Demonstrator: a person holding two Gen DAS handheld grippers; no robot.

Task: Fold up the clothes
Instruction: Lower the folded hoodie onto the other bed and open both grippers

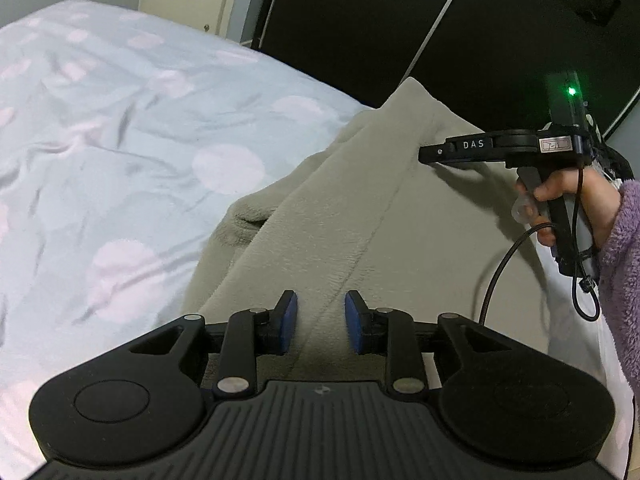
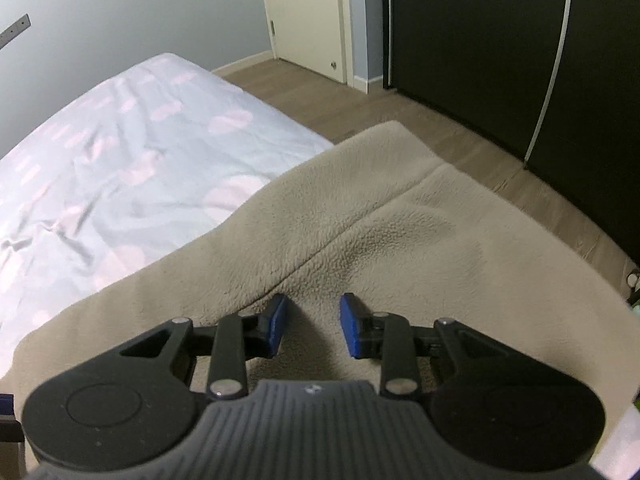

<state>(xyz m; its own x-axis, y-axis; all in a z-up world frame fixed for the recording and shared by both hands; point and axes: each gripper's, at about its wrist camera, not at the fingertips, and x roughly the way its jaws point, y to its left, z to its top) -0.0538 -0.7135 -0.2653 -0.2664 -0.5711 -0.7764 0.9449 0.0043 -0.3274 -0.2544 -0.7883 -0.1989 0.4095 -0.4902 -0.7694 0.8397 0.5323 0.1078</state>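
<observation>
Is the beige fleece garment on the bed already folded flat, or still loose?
Still loose: the fleece garment lies bunched in uneven ridges over the bed.

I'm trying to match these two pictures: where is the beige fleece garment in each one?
Left wrist view: the beige fleece garment runs from bottom centre up to right of centre, with the right gripper at its far end.
Right wrist view: it fills the lower and right middle, under the right gripper's blue pads.
Shared landmark: the pale dotted bedsheet, left of the garment in both views.

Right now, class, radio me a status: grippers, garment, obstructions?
Left gripper open, right gripper open, neither gripping. Beige fleece garment lies on the bed, unfolded. Nothing in the way.
</observation>
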